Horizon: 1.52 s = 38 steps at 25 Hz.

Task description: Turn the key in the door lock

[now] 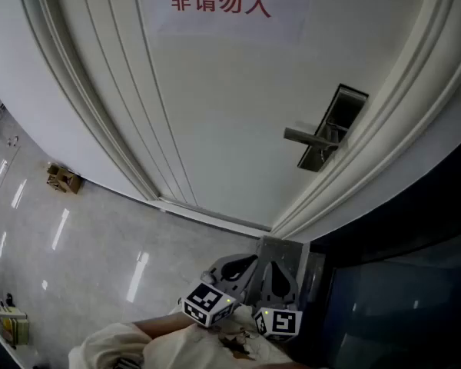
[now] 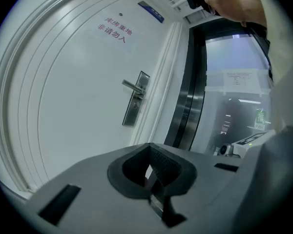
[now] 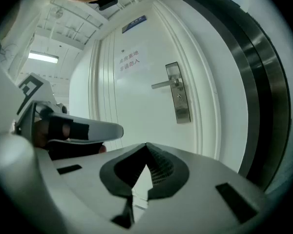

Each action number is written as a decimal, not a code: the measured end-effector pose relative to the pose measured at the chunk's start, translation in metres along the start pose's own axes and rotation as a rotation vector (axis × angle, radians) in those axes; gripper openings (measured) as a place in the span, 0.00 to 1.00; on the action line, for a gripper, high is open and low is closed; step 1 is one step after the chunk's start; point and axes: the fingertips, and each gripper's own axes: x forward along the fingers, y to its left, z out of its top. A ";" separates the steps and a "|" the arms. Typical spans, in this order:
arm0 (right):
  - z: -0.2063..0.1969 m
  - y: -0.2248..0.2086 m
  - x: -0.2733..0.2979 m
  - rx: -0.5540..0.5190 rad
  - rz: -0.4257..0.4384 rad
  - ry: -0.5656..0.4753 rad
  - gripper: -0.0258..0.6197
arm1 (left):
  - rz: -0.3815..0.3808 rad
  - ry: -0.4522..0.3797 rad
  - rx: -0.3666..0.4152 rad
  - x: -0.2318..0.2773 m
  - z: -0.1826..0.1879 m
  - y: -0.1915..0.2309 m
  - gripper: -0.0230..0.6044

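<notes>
A white door [image 1: 230,106] carries a metal lock plate [image 1: 332,127] with a lever handle [image 1: 306,136]. The same plate [image 3: 178,94] and handle [image 3: 162,84] show in the right gripper view, and the plate [image 2: 135,101] also appears in the left gripper view. No key can be made out at this distance. Both grippers are held low, close to the person's body and well short of the door. My left gripper [image 1: 238,266] [image 2: 149,147] has its jaws together on nothing. My right gripper [image 1: 280,261] [image 3: 146,146] is shut and empty beside it.
A paper notice [image 1: 219,2] with red characters hangs on the door. Moulded door frame [image 1: 346,183] borders the lock side, with dark glass panelling [image 1: 399,298] to its right. A small cardboard box [image 1: 64,178] sits on the glossy floor at the left.
</notes>
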 end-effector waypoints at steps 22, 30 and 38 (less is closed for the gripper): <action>0.009 -0.032 0.009 -0.026 0.054 -0.070 0.08 | 0.095 0.020 0.001 0.022 -0.024 -0.006 0.04; 0.035 -0.056 0.063 -0.051 -0.005 -0.086 0.08 | 0.060 -0.011 0.019 0.066 0.009 0.037 0.04; 0.091 -0.074 0.134 -0.236 -0.160 -0.172 0.13 | -0.034 -0.051 0.088 0.106 0.055 0.098 0.04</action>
